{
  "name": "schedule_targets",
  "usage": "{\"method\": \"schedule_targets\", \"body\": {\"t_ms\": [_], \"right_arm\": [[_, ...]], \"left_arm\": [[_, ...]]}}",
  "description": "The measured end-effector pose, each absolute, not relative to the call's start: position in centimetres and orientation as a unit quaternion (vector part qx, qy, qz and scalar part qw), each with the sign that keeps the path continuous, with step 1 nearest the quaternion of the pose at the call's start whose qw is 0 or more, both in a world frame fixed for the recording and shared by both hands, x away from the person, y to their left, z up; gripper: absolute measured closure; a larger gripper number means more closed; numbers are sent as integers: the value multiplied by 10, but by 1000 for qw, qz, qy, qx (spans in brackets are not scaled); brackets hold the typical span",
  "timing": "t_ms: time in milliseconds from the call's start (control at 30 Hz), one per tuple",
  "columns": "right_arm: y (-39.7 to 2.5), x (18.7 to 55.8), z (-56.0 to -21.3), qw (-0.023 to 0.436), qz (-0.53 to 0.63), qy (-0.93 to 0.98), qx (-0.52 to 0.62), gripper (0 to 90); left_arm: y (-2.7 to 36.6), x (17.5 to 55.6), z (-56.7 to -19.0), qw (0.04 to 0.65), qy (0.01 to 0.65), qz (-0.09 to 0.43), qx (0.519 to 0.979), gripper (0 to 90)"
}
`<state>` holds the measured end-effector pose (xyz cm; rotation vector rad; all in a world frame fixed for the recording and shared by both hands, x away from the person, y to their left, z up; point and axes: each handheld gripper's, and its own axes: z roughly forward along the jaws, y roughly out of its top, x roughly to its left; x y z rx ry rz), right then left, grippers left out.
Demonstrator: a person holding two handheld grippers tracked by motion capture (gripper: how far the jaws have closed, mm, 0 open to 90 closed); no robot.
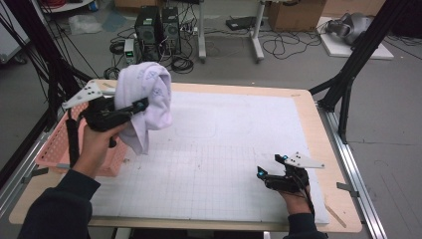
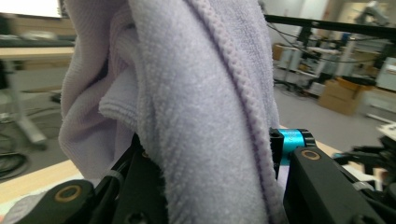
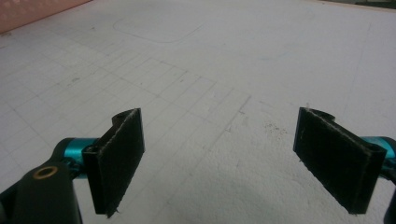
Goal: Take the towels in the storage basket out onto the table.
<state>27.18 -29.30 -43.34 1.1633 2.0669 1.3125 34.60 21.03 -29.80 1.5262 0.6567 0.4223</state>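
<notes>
Pink basket [image 1: 54, 144] sits at the worktop's [image 1: 308, 114] left edge. Just above it, the left hand-held gripper [image 1: 142, 105] is raised off the surface, jaws clamped on a lavender towel [image 1: 147, 99]; the cloth bunches over the jaws and hangs down toward the white grid mat [image 1: 224, 164] near the basket's right side. In the left gripper view, terry folds of the towel [image 2: 196, 107] are pinched between the black jaws. Middle of the mat is bare. Right hand-held gripper [image 1: 271, 165] rests low near the worktop's front right corner, jaws spread wide, holding nothing; in the right gripper view its pads [image 3: 119, 158] frame bare mat [image 3: 210, 70].

Step, as I judge it: towel is lifted out of the basket, being carried to the mat. Next move likely calls for lowering it onto the open centre, with the right hand-held gripper coming in to catch a hanging corner and spread it flat.
</notes>
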Motion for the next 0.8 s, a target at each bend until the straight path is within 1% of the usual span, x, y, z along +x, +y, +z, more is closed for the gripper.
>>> {"method": "schedule_targets", "body": {"t_ms": [400, 800], "right_arm": [[-296, 272, -433, 214, 474, 744, 421, 151], [-297, 271, -433, 213, 474, 743, 422, 151]], "left_arm": [[130, 351, -339, 626, 252, 126, 727, 650], [62, 343, -386, 614, 240, 41, 750, 637]]}}
